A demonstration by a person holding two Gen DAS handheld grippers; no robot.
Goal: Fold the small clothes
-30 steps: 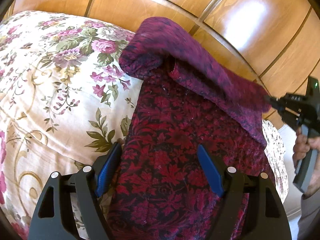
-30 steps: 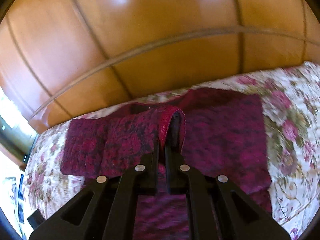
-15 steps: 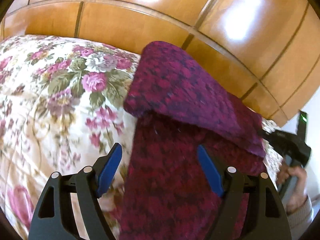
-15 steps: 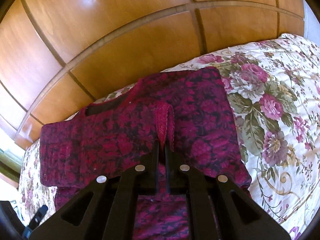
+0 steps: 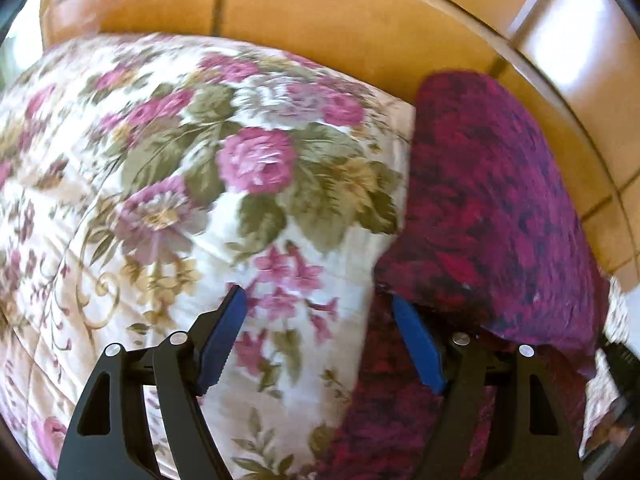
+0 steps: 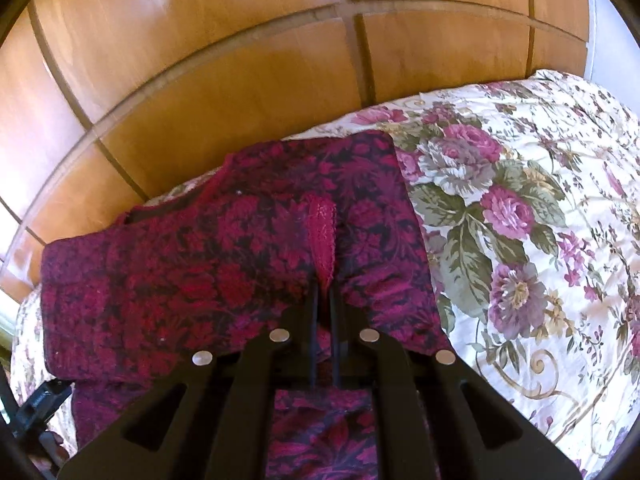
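Right tongs (image 6: 325, 280) pinch the red garment (image 6: 200, 280); left tongs (image 5: 316, 320) gape wide over the floral bedspread (image 5: 180, 200), wooden headboard (image 6: 240, 80) behind.

Left tool (image 5: 316, 344) black with seemingly ridged blue pads (image 5: 222, 340); right tool (image 6: 325, 292) black, silver-riveted.

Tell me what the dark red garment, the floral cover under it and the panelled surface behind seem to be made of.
Garment: soft woven or knitted cloth, matte, magenta-on-black floral pattern; it drapes and creases where the right gripper pinches it. Floral cover: quilted-looking printed fabric, probably cotton, matte, puffy with what look like stitched seams. Panelled surface: wood or wood veneer, glossy, with grain and bright glare spots.
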